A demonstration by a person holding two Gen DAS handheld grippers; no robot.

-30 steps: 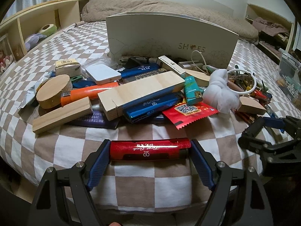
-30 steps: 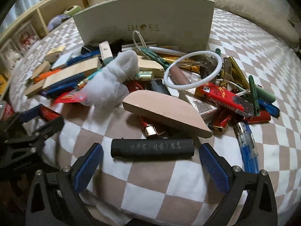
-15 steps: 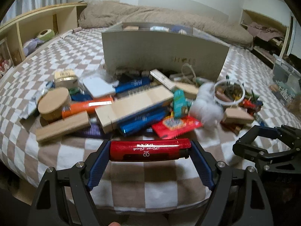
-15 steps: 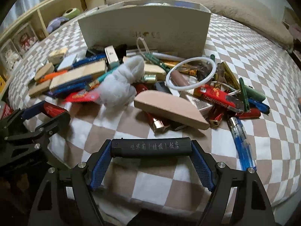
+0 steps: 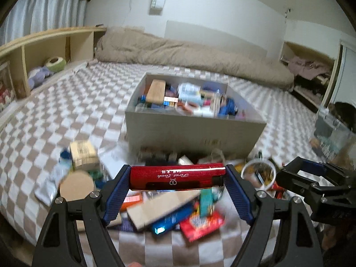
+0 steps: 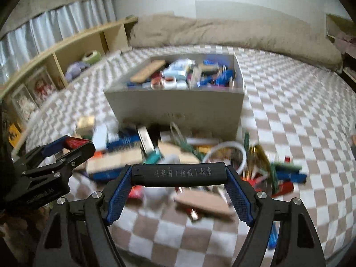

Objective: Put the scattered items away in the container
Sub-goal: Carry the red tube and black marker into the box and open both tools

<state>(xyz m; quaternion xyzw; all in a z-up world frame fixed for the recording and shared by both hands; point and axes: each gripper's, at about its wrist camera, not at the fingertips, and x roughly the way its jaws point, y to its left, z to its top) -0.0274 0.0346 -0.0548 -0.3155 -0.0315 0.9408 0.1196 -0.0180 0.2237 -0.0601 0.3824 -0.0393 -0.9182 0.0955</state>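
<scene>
checkered bed (image 5: 73, 111), wooden shelf (image 5: 44, 44), curtained window (image 5: 44, 15)

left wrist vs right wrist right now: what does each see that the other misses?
Left wrist only: the left gripper clamping a red lighter end to end, and a round wooden disc.
Right wrist only: the right gripper clamping a black lighter, and a blue lighter at the pile's right edge.
Both: the half-filled shoe box, the white ring, the checkered bed.
</scene>
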